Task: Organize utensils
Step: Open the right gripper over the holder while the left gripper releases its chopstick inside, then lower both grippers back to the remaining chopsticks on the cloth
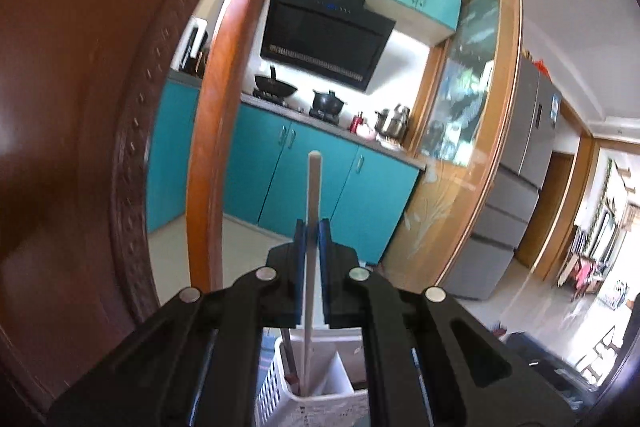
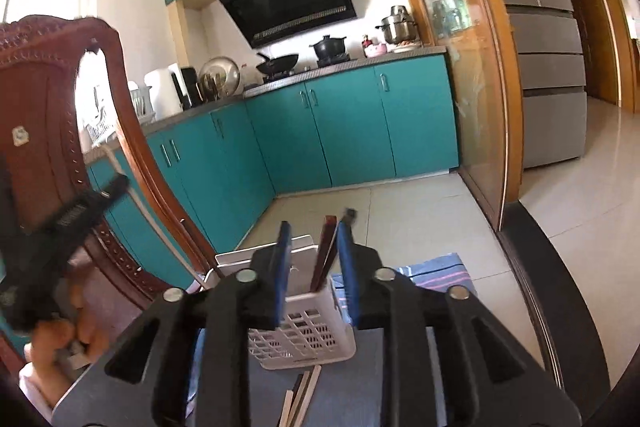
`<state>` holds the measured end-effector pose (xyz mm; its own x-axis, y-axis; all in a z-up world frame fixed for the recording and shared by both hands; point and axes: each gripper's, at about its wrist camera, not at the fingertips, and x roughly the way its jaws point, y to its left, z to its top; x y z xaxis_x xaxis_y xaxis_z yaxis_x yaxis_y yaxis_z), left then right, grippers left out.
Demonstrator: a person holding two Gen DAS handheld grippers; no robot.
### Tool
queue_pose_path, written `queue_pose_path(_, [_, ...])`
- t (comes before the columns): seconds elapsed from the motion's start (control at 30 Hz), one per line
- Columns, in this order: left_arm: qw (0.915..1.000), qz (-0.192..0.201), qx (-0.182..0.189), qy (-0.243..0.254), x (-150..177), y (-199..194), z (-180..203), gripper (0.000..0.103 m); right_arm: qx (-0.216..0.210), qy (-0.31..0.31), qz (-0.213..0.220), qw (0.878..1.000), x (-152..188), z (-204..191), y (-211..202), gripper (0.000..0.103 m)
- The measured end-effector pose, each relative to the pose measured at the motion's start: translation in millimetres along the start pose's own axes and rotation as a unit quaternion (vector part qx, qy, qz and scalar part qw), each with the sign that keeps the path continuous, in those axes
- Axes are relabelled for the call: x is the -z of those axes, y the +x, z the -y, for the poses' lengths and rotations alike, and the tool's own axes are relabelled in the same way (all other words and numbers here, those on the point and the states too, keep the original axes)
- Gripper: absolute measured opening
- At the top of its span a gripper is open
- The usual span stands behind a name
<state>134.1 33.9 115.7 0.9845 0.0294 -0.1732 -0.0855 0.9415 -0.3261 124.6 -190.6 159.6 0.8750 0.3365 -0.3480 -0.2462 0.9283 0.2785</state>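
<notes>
My left gripper [image 1: 312, 227] is shut on a pale wooden chopstick [image 1: 311, 195], held upright with its lower end inside the white plastic utensil basket [image 1: 276, 387]. A dark chopstick leans in the same basket. My right gripper [image 2: 314, 239] is open and empty, hovering just in front of the white basket [image 2: 304, 331], where dark red chopsticks [image 2: 326, 247] stand. More chopsticks [image 2: 302, 399] lie on the dark table in front of the basket. The left gripper [image 2: 108, 191] shows at the left of the right wrist view, holding the pale chopstick [image 2: 160, 231].
A carved wooden chair back [image 1: 100, 107] stands close on the left, also in the right wrist view [image 2: 48, 99]. A blue striped cloth [image 2: 436, 271] lies behind the basket. Teal kitchen cabinets [image 2: 352, 123], a glass sliding door [image 2: 472, 87] and a fridge [image 2: 548, 67] are beyond the table.
</notes>
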Motion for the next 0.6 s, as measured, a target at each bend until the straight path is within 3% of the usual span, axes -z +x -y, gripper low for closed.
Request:
queue_pose_path(0.1, [0.9999, -0.011, 0.009, 0.007, 5.3, -1.6, 3.1, 0.021, -0.031, -0.005, 0.014, 0.999, 9.4, 4.1, -22.9, 0.025])
queue_pose_path(0.2, [0.9997, -0.008, 0.014, 0.017, 7.9, -14.4, 4.1, 0.029, -0.052, -0.025, -0.017, 0.998, 25.0, -4.2, -24.4, 0.025])
queue_pose_path(0.27, [0.9996, 0.000, 0.011, 0.026, 9.6, -26.2, 2.3, 0.034, -0.057, -0.038, -0.082, 0.994, 43.7, -10.0, -2.1, 0.025])
queue_pose_path(0.33, [0.9992, 0.017, -0.011, 0.035, 15.8, -43.2, -3.3, 0.040, -0.054, -0.039, -0.171, 0.983, 69.9, -12.5, 34.4, 0.025])
queue_pose_path(0.4, [0.9986, 0.022, -0.033, 0.034, 22.0, -51.6, -11.9, 0.042, -0.050, -0.034, -0.276, 0.959, 105.1, -16.0, 73.9, 0.025])
queue_pose_path(0.5, [0.9993, -0.006, -0.026, 0.026, 30.0, -52.0, -23.5, 0.042, -0.030, -0.065, -0.348, 0.935, 142.4, -32.8, 99.1, 0.025])
queue_pose_path(0.6, [0.9978, -0.052, -0.032, 0.026, 50.1, -46.7, -32.7, 0.043, -0.021, -0.090, -0.371, 0.924, 160.8, -45.9, 105.1, 0.027])
